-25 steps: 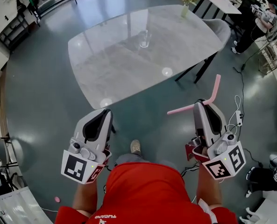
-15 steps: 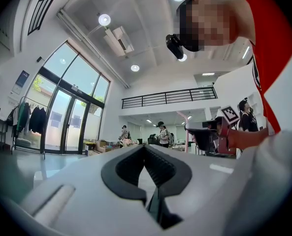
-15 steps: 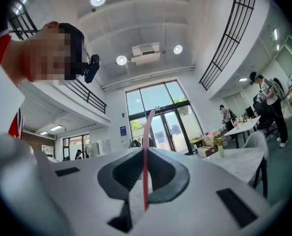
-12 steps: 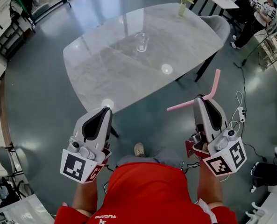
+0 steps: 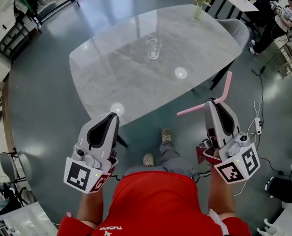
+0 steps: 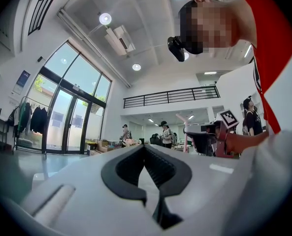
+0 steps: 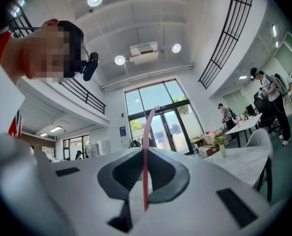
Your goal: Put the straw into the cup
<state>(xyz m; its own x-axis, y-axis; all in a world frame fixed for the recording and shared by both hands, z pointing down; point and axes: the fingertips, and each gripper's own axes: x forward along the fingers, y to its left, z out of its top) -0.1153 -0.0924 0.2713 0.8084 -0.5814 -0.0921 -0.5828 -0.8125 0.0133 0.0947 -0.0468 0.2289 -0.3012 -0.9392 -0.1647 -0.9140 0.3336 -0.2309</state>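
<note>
Cup (image 5: pixel 153 48) — clear, upright on table (image 5: pixel 121 77).

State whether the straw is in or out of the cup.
Out: the right gripper clamps the pink straw, apart from the cup on the table.

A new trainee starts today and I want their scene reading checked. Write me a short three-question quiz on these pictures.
1. Fill in: the left gripper has its fingers ____ and holds nothing.
2. Which one holds the pink straw? A) left gripper B) right gripper C) neither
3. True or false: the cup stands upright on the table, apart from both grippers.
Key: 1 shut; 2 B; 3 true.
</note>
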